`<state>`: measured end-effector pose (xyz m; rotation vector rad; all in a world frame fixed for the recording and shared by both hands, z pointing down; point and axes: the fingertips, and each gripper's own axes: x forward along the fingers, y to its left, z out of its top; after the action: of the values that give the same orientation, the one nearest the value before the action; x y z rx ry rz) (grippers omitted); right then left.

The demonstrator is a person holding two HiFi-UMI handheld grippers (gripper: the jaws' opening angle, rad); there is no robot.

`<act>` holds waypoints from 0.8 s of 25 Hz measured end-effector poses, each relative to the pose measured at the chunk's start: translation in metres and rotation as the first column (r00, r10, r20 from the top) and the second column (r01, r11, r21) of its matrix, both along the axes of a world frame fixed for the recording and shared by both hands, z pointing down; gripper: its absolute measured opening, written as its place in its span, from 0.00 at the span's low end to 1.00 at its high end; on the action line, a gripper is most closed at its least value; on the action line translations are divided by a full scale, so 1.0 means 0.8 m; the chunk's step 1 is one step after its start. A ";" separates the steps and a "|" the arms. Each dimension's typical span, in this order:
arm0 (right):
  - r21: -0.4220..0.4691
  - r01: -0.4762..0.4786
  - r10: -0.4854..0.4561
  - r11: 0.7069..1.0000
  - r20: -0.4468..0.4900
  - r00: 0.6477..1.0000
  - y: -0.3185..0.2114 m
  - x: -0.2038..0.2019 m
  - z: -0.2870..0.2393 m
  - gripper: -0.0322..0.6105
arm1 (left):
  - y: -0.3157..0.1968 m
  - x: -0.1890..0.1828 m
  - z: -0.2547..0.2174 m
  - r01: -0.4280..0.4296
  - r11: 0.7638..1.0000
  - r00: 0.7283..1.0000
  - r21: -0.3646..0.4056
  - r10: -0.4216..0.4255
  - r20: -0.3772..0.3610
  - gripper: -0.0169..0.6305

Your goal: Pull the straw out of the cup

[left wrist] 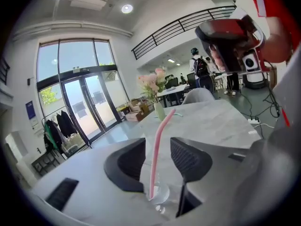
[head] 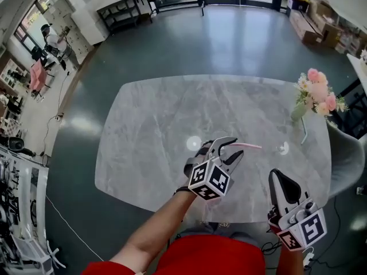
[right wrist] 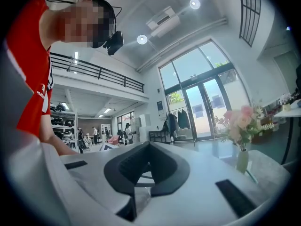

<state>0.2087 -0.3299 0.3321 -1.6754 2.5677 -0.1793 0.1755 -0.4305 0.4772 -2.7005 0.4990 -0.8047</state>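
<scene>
A pink straw [left wrist: 159, 145] leans up out of a clear cup [left wrist: 160, 195], of which only the round glassy bottom part shows in the left gripper view. My left gripper [left wrist: 157, 146] is open, one jaw on each side of the straw, and neither pad presses on it. In the head view the left gripper [head: 233, 148] hangs over the middle of the grey marble table [head: 149, 130], and the straw [head: 248, 146] sticks out to its right. My right gripper [head: 277, 177] is shut on nothing near the table's front edge, also seen as the right gripper [right wrist: 149, 149].
A vase of pink flowers [head: 317, 91] stands at the table's right end, with a grey chair [head: 347, 159] beside it. The person's red shirt [head: 209, 256] is at the front edge. Boxes and shelves line the room's far walls.
</scene>
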 end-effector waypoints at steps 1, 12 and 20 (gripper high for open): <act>-0.004 -0.005 0.005 1.000 0.003 1.000 0.001 0.001 0.002 0.06 | -0.002 0.003 0.004 -0.007 1.000 1.000 -0.001 0.007 0.013 0.32; -0.037 -0.050 0.051 0.998 0.016 0.999 0.010 0.020 0.021 0.06 | -0.019 0.020 0.030 -0.015 1.000 0.998 -0.023 0.016 0.059 0.18; -0.045 -0.053 0.054 0.998 0.022 0.998 0.011 0.019 0.025 0.06 | -0.028 0.005 -0.004 0.037 0.999 0.999 -0.011 -0.037 -0.039 0.10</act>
<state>0.2239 -0.3208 0.3525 -1.7441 2.5179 -0.2527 0.1795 -0.4528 0.4740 -2.7282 0.5569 -0.7674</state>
